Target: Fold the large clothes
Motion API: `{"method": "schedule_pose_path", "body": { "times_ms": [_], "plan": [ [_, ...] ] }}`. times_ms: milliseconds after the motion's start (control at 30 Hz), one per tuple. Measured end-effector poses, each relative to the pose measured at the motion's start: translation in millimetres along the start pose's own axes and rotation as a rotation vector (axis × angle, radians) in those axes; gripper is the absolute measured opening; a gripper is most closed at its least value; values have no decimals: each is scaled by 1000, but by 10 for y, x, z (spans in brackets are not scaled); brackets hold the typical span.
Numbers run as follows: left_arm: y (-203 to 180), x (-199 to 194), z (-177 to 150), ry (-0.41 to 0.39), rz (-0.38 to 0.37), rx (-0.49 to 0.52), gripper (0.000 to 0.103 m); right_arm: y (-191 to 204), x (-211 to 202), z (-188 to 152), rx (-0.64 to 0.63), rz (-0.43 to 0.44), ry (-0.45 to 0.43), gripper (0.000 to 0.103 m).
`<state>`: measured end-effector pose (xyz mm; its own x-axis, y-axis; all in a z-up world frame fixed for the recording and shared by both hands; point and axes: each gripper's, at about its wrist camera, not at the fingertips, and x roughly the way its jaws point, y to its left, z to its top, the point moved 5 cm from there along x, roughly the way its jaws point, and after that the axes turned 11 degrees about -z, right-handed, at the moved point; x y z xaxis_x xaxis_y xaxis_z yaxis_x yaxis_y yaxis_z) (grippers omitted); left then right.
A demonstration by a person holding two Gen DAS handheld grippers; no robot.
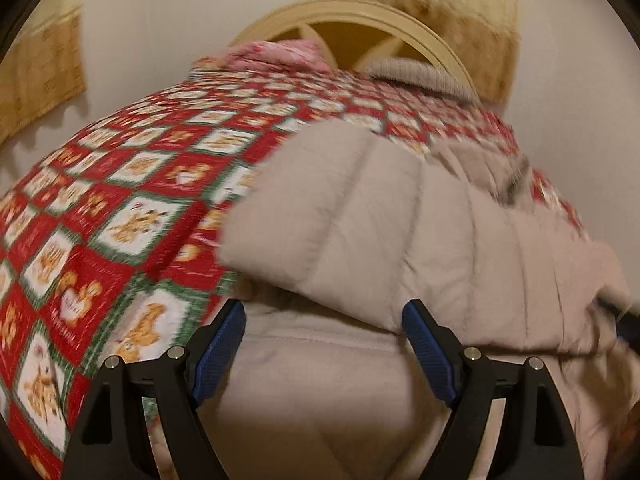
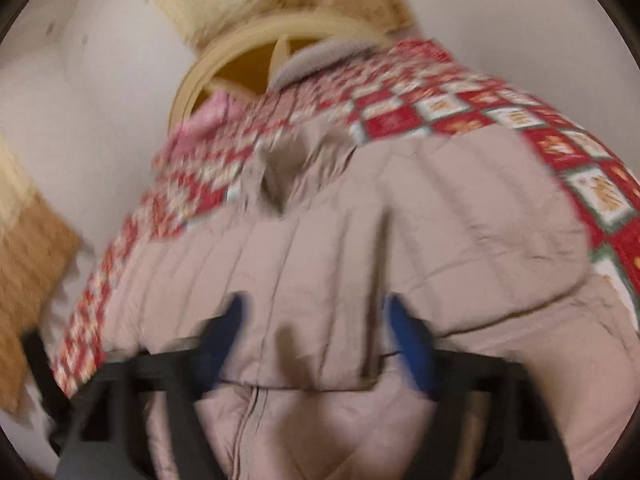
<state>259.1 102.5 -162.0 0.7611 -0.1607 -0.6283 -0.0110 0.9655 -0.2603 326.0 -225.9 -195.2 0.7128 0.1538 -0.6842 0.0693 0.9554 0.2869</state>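
Note:
A beige quilted puffer jacket (image 1: 400, 216) lies spread on a bed covered by a red, green and white checked quilt (image 1: 120, 184). In the left wrist view a folded-over part of the jacket rests on its body. My left gripper (image 1: 324, 332) hovers over the near edge with jaws wide open and the pads clear of the fabric. The right wrist view is blurred and shows the jacket (image 2: 400, 220), its zipper and its collar. My right gripper (image 2: 320, 324) stands with jaws apart, with a fold of the jacket lying between its blue fingers (image 2: 408, 332).
A rounded wooden headboard (image 1: 352, 12) stands at the far end of the bed. In front of it lie a pink pillow (image 1: 280, 54) and a beige knitted garment (image 1: 420, 74). White walls close in on both sides, with woven hangings (image 1: 40, 72) on them.

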Motion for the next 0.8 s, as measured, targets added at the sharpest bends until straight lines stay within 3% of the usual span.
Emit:
{"method": "schedule_pose_path", "body": {
  "times_ms": [33,67,100,233,333,433,667,800],
  "plan": [
    [80,-38,11,-21,8,-42,82,75,101,-42,-43,-32,42,41],
    [182,-76,18,-41,11,-95,82,114,142,-81,-70,-57,60,23],
    [235,-91,20,-50,12,-129,82,181,170,-102,-105,-77,62,12],
    [607,-131,-17,-76,17,-327,82,235,-37,-64,-181,-196,-30,7],
    [674,-110,-33,-73,18,-372,82,67,-69,-71,-193,-287,-32,7],
    [609,-120,-17,-64,45,-323,82,-105,134,-209,-148,-233,44,9],
    [343,-258,408,-80,190,-81,82,-44,129,-274,-198,-289,8,11],
    [88,66,731,12,192,36,82,-91,111,-304,-183,-279,-1,11]
  ]
}}
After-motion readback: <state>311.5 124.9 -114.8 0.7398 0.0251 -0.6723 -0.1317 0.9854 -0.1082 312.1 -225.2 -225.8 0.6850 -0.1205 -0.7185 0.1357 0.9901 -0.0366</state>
